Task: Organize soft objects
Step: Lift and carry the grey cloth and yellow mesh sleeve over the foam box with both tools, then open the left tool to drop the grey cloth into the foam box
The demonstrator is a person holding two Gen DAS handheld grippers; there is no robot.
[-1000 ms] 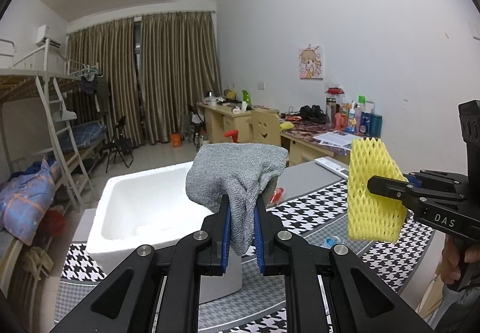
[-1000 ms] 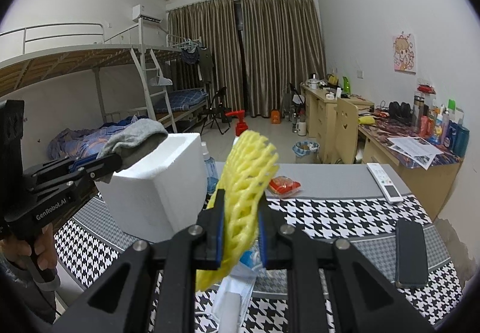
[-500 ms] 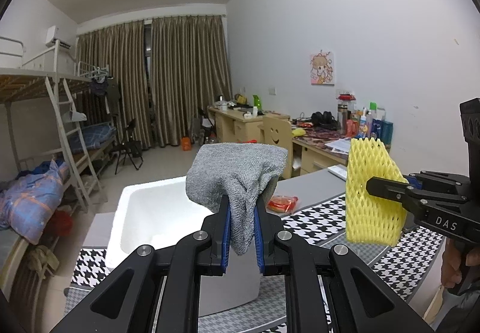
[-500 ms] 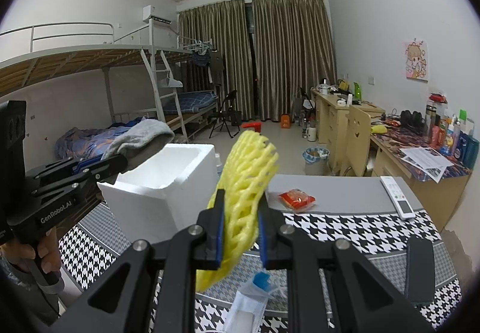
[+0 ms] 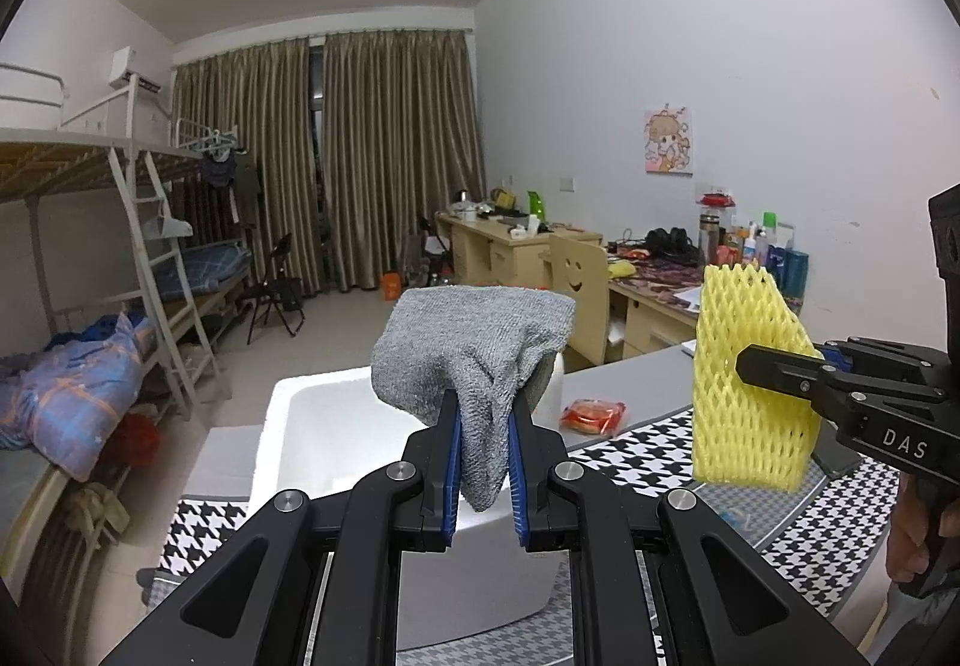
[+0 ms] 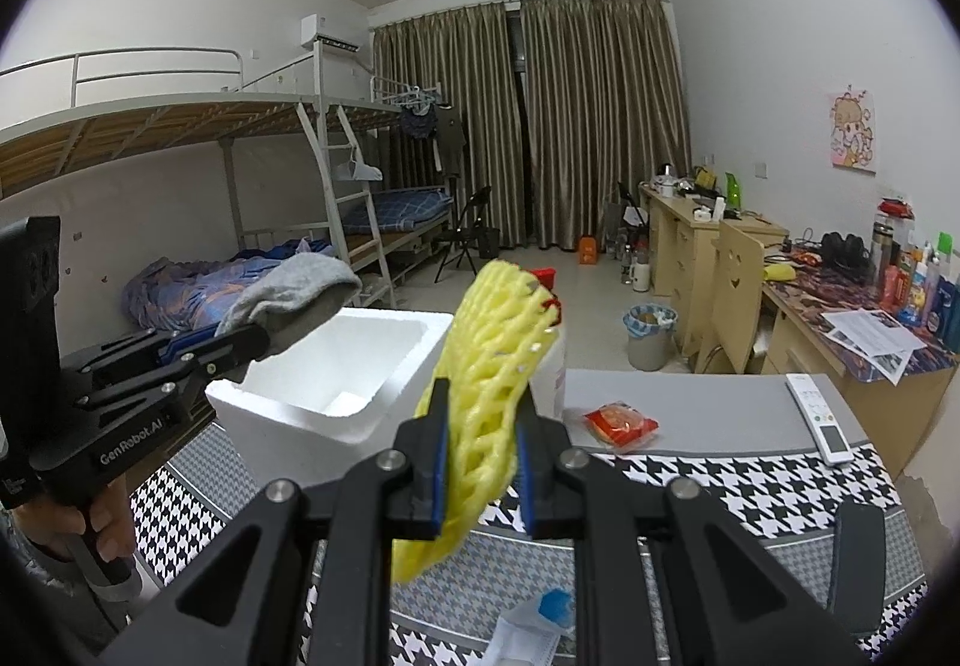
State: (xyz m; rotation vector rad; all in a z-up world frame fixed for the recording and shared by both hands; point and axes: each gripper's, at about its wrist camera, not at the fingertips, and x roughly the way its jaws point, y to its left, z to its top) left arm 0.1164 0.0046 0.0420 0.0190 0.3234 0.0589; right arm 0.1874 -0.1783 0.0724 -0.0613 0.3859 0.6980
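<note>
Grey towel (image 5: pixel 474 348) clamped in left hand-held gripper (image 5: pixel 483 462), right hand-held gripper (image 6: pixel 479 480) clenching yellow foam net (image 6: pixel 486 384)

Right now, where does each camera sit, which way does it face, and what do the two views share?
Left wrist: sits on the left claw, facing the curtained window; its pads clamp a grey terry cloth, with the right claw and a hand in view.
Right wrist: sits on the right claw, also facing the window; it clamps a yellow foam mesh sleeve, with the left claw and a hand in view.
Shared: white foam box, both soft items.
</note>
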